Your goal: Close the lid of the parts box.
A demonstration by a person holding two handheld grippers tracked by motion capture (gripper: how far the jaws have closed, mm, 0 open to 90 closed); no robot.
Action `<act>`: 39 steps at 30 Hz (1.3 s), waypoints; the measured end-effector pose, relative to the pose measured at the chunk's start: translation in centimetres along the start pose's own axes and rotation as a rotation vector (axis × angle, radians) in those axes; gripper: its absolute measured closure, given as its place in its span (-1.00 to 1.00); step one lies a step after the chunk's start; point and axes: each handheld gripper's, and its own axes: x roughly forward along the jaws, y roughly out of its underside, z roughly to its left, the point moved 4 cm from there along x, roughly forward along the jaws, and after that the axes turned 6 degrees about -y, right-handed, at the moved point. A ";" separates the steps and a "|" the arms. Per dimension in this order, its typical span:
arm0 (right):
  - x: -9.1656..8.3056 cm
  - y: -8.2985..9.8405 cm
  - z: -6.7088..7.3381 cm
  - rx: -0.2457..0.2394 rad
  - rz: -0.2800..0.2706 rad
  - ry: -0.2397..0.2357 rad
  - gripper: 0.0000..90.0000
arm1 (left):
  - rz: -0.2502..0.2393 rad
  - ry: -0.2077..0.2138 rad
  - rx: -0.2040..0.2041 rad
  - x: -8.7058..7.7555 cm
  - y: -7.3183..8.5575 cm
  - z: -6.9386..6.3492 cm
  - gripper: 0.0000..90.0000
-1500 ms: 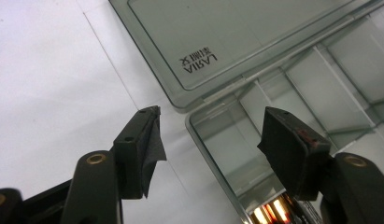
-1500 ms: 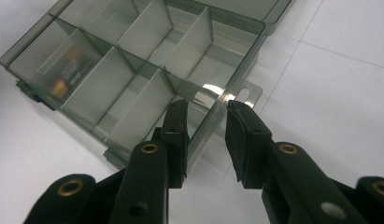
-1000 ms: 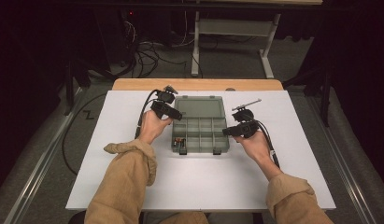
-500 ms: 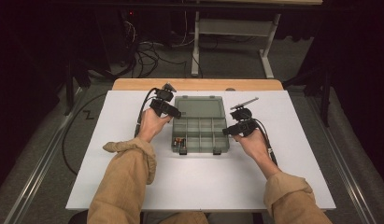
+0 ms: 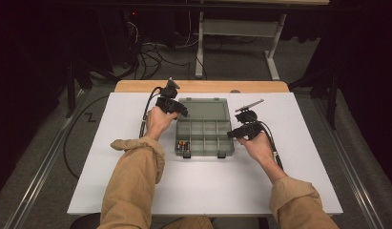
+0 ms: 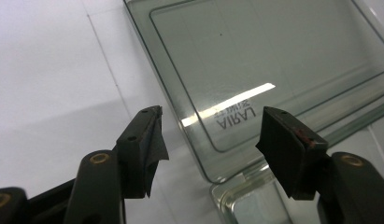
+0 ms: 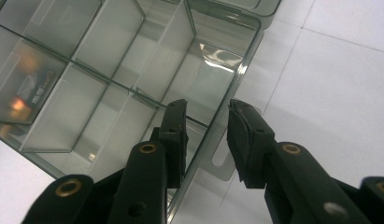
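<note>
Lying open at centre frame in the high view, clear compartment box (image 5: 204, 138) on white table (image 5: 112, 157), lid (image 6: 273, 56) flat behind. Small orange items (image 5: 183, 143) in lower-left compartment. Right gripper (image 7: 206, 116) straddling box's right wall, narrowly parted. Left gripper (image 6: 210, 126) spread wide over lid's corner, gripping nothing.

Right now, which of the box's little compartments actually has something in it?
The near-left corner compartment of the organiser box, closest to the person's left forearm: it holds small orange-red items, while the others look bare.
</note>
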 end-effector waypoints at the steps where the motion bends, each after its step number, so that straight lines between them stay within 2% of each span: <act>1: 0.0 0.0 0.0 0.000 0.001 0.000 0.55 | 0.002 -0.002 -0.007 0.2 0.0 0.1 -0.12; 4: 0.0 0.0 0.0 -0.001 0.002 -0.002 0.55 | 0.015 0.014 -0.059 0.7 -0.1 0.2 -0.10; 7: 0.0 -0.1 0.0 0.003 0.007 0.000 0.55 | 0.029 0.000 -0.070 1.3 0.1 0.4 -0.09; 16: 0.0 -0.1 0.0 0.006 0.017 -0.001 0.55 | 0.063 0.028 -0.158 2.0 0.0 0.4 -0.16; 20: 0.0 -0.1 0.0 0.003 0.015 -0.002 0.55 | 0.066 0.033 -0.160 1.9 0.0 0.4 -0.16; 29: 0.0 -0.1 0.0 0.009 0.022 -0.003 0.55 | 0.097 0.050 -0.203 1.8 -0.1 0.5 -0.10; 32: 0.0 -0.2 0.0 0.002 0.024 -0.005 0.55 | 0.096 0.061 -0.196 1.6 -0.2 0.4 -0.08; 37: 0.0 -0.2 0.0 0.006 0.034 -0.004 0.55 | 0.061 0.072 -0.167 0.8 -0.4 0.0 -0.05; 38: 0.0 -0.2 -0.1 0.005 0.033 -0.004 0.55 | 0.125 0.092 -0.063 0.1 -0.2 0.5 -0.03; 39: 0.0 -0.2 -0.1 0.004 0.032 -0.004 0.55 | 0.050 0.082 -0.157 0.4 -0.6 -0.1 -0.02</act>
